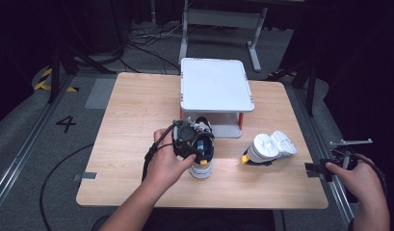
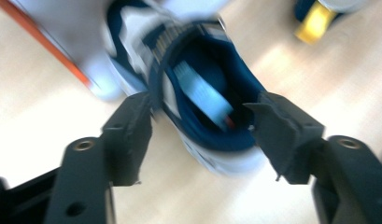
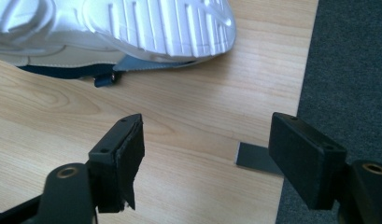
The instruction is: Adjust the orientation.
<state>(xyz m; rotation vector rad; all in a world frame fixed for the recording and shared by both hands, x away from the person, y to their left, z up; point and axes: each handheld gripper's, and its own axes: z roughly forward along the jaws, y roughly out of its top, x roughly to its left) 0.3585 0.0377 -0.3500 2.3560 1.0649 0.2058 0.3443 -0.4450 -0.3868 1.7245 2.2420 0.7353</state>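
Hovering over the upright shoe point(image 1: 203, 153), the left gripper point(image 1: 194, 144) sits near the middle of the wooden table point(image 1: 132, 120), toward the six o'clock edge in the high view. Its tongs stand wide apart: in the left gripper view the two black jaws flank the heel end of that blue and white shoe point(image 2: 198, 107), one on each side of the collar. Whether either pad touches the collar is lost in the motion blur, but nothing is clamped. The shoe's dark blue opening faces up, with a pale label on the insole.

At twelve o'clock from this shoe stands a white two-tier rack point(image 1: 216, 84) with orange-red posts, its lower shelf just beside the shoe's toe.

At three o'clock from the upright shoe lies the second shoe point(image 1: 270, 148), tipped on its side with its white ribbed sole showing and a yellow tab at its near end. The right gripper view shows that sole point(image 3: 146, 23) at eleven o'clock, resting on the wood.

Farther toward three o'clock, the right gripper point(image 1: 324, 168) is held at the table's edge, its tongs point(image 3: 205, 161) also apart and empty above the wood, beside a strip of grey tape point(image 3: 254, 158).
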